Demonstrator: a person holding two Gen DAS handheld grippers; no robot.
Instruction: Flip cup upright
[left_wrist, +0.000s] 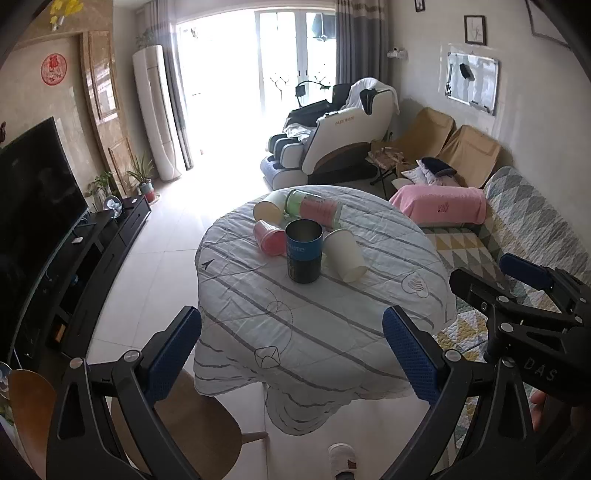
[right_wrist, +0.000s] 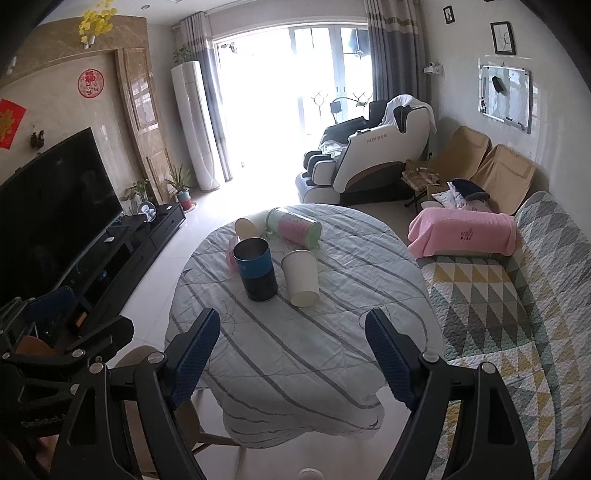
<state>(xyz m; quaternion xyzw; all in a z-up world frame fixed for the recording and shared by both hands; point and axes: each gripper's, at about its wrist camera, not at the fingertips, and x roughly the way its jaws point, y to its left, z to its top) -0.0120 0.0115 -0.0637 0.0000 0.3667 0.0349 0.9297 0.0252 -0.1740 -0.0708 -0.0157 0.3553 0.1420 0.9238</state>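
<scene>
Both jaws of the left gripper (left_wrist: 291, 354) stand wide apart over the near edge of the counter (left_wrist: 332, 332), clamped on nothing. From the left wrist, the white paper cup (left_wrist: 345, 254) lies on its side, just beside an upright dark tin (left_wrist: 304, 251), with a pink cup (left_wrist: 269, 237), a cream cup (left_wrist: 267, 210) and a pink-and-green canister (left_wrist: 314, 208) tipped over behind. It looks light and thin-walled, easy to crush, so I would pinch it gently across the body near the rim. The right gripper (left_wrist: 524, 280) shows at the right edge.

From the right wrist, the right gripper (right_wrist: 291, 350) also has its jaws spread and empty. The paper cup (right_wrist: 301, 277) lies mid-counter. A soft striped quilt (right_wrist: 314, 354) covers the top, likely unsteady footing. A sofa (right_wrist: 517, 295) sits right, a television (right_wrist: 55, 210) left.
</scene>
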